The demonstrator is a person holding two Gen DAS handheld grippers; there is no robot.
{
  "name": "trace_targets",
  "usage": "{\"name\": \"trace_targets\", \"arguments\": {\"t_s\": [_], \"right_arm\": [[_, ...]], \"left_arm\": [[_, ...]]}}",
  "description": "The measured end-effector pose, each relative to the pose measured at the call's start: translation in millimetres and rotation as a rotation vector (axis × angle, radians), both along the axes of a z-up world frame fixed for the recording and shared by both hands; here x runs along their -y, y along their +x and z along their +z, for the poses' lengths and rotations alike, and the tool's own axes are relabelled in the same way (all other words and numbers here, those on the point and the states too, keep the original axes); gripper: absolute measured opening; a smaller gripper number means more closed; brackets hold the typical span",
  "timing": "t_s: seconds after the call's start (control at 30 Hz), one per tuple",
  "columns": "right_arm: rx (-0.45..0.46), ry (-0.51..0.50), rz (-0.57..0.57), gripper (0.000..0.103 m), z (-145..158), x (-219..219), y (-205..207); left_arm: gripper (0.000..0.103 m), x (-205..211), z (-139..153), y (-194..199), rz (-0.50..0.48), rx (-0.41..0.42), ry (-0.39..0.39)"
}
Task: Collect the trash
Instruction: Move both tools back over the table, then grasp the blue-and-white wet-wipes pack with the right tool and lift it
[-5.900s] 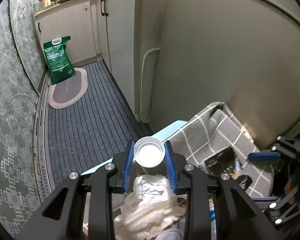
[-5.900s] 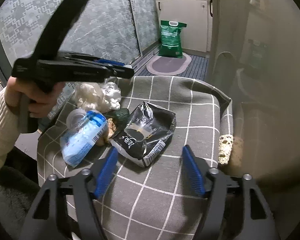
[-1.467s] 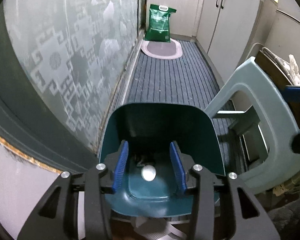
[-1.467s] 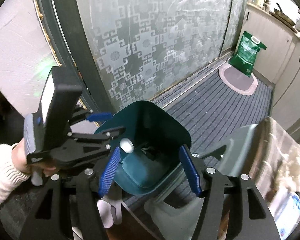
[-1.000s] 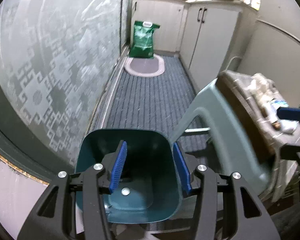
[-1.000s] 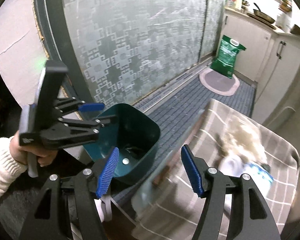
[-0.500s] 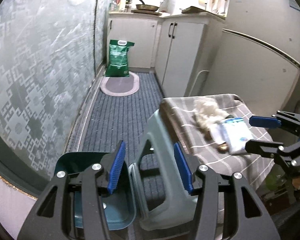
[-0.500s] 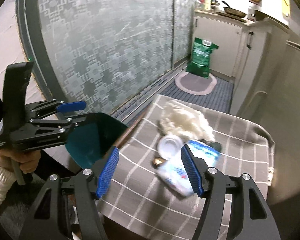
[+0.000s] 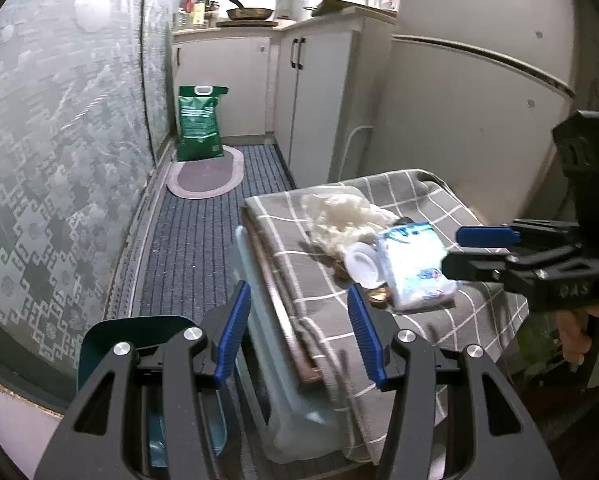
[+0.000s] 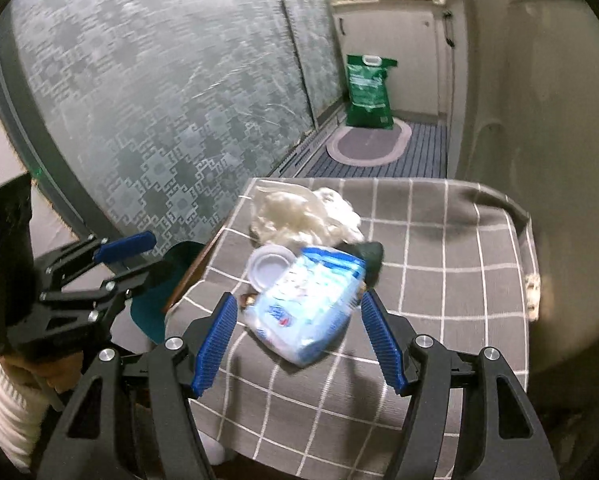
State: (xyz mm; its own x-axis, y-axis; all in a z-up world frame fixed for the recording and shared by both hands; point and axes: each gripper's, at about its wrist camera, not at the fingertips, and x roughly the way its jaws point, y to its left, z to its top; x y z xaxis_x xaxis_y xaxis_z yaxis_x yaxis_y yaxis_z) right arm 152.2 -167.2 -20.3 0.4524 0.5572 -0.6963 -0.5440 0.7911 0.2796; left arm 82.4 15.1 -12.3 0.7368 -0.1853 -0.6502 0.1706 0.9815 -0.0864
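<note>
Trash lies on a stool covered by a grey checked cloth (image 10: 439, 248): a blue and white plastic pack (image 10: 311, 300), a white lid (image 10: 269, 266), crumpled white tissue (image 10: 303, 214) and a dark wrapper (image 10: 369, 254). My right gripper (image 10: 299, 340) is open and empty, its fingers either side of the pack's near end. The pack (image 9: 413, 264), the lid (image 9: 361, 262) and the tissue (image 9: 345, 216) also show in the left wrist view. My left gripper (image 9: 299, 336) is open and empty, low at the stool's left edge. A teal bin (image 9: 131, 332) stands on the floor below it.
A patterned glass sliding door (image 10: 159, 100) runs along the left. A striped floor mat (image 9: 187, 240), an oval rug (image 9: 207, 176) and a green bag (image 9: 199, 128) lie toward the kitchen cabinets (image 9: 315, 92). A pale appliance wall (image 9: 459, 128) stands right behind the stool.
Both grippers have swung up from over the teal bin to the stool. The right gripper has come close to the blue and white pack. The left dropped its white lid in the bin earlier.
</note>
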Motion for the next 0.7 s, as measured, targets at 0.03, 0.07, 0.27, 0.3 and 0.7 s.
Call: {"name": "trace_targets", "arguments": {"t_s": [0.03,0.07,0.27,0.3,0.7], "right_arm": [[-0.026,0.027,-0.006,0.065,-3.4,2.9,2.9],[-0.056,0.057,-0.010,0.065,-7.4,5.5,6.1],[-0.200,0.200,-0.025,0.049,-26.3,13.9,20.6],[-0.214,0.213,-0.026,0.045,-27.9,14.3,21.8],[-0.239,0.323,0.000,0.016,-22.3,22.3,24.4]], "left_arm": [[0.054,3.6,-1.2,0.7,-0.009,-0.004,0.002],[0.054,5.5,-2.1,1.0,-0.014,-0.007,0.003],[0.054,24.6,-5.8,2.2,-0.061,-0.024,0.005],[0.054,26.8,-6.3,2.3,-0.067,-0.026,0.006],[0.052,44.6,-21.1,6.1,-0.131,-0.082,0.013]]}}
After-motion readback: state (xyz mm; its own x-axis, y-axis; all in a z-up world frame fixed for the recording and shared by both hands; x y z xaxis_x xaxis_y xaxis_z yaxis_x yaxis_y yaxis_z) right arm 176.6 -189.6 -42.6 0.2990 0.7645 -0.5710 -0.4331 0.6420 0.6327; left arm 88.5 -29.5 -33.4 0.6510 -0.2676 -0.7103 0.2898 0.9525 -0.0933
